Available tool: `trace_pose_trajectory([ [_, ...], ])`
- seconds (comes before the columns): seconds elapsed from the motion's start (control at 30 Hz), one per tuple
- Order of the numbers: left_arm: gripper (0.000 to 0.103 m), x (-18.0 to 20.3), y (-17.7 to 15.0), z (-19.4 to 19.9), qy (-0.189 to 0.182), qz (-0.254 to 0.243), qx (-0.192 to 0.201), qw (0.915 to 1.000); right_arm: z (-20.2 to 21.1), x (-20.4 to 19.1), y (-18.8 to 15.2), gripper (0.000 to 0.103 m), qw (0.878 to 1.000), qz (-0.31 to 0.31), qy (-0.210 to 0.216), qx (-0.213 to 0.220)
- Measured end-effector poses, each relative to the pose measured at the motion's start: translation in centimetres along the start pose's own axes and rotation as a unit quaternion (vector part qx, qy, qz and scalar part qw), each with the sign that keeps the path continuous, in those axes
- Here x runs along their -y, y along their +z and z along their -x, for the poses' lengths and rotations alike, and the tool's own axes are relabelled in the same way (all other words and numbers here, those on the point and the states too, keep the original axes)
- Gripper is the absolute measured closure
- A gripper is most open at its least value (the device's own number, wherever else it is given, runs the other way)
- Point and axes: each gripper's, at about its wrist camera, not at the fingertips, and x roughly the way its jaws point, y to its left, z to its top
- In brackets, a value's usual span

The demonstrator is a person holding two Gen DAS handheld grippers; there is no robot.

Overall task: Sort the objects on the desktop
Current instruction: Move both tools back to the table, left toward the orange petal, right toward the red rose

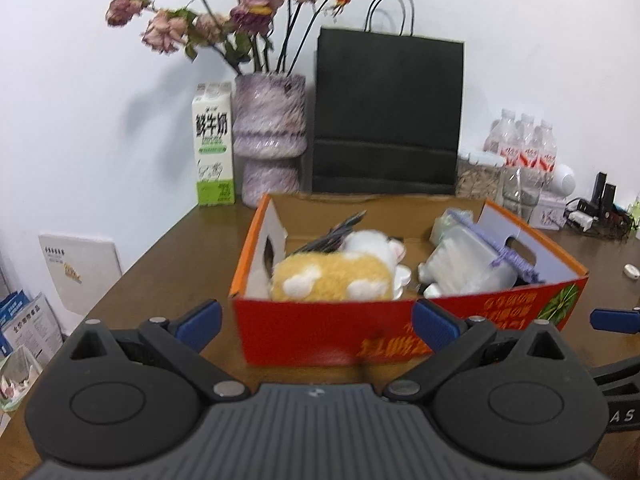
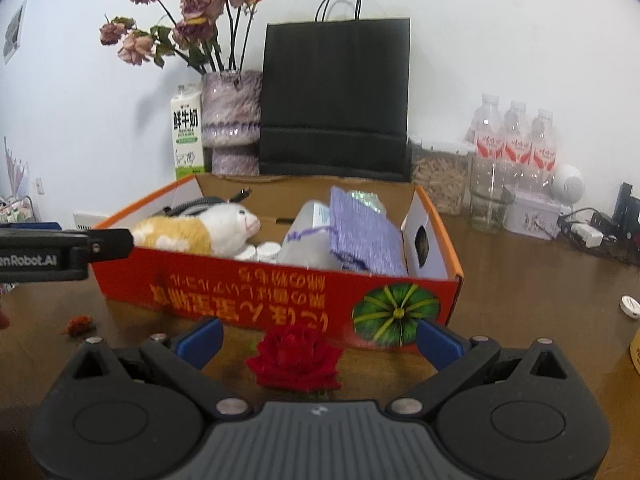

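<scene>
Right in front of the right gripper (image 2: 318, 340), on the brown table (image 2: 540, 280), lies a red rose head (image 2: 295, 360). It sits between the two blue fingertips, just in front of the red box (image 2: 276, 300). The jaws are wide apart and hold nothing. The left gripper (image 1: 318, 320) is also spread wide and empty, close to the front wall of the red box.

I think the rose is very light, soft and easy to crush. A gentle pinch low on its sides should work best, so the petals do not fall off. A small red scrap (image 2: 78, 325) lies on the table to the left of the box.

Inside the box are a yellow and white plush toy (image 2: 200, 228), a purple knit pouch (image 2: 364, 236), a clear plastic tub (image 1: 464, 268) and some small white caps (image 2: 262, 251).

Behind the box stand a milk carton (image 2: 186, 136) with "鲜牛奶" on it, a purple vase (image 2: 230, 120) of dried roses, a black paper bag (image 2: 334, 96) and water bottles (image 2: 516, 140) with red labels. Upside-down yellow writing and a green pumpkin picture are on the box front. The other gripper's side reads "nRobot.AI".
</scene>
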Motion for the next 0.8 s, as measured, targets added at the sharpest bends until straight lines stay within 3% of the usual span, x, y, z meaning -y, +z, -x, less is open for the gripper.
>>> trace_pose_trajectory([
  [0.5,0.000,-3.3,-2.4,-2.4,-0.001,-0.011,-0.097,0.9952,-2.2,-0.1,-1.9,0.000,0.997,-0.003,-0.012,-0.076],
  [0.8,0.000,-4.1,-3.3,-3.4,0.000,-0.009,-0.138,0.9904,-2.7,0.2,-2.1,0.000,0.996,-0.014,-0.001,-0.088],
])
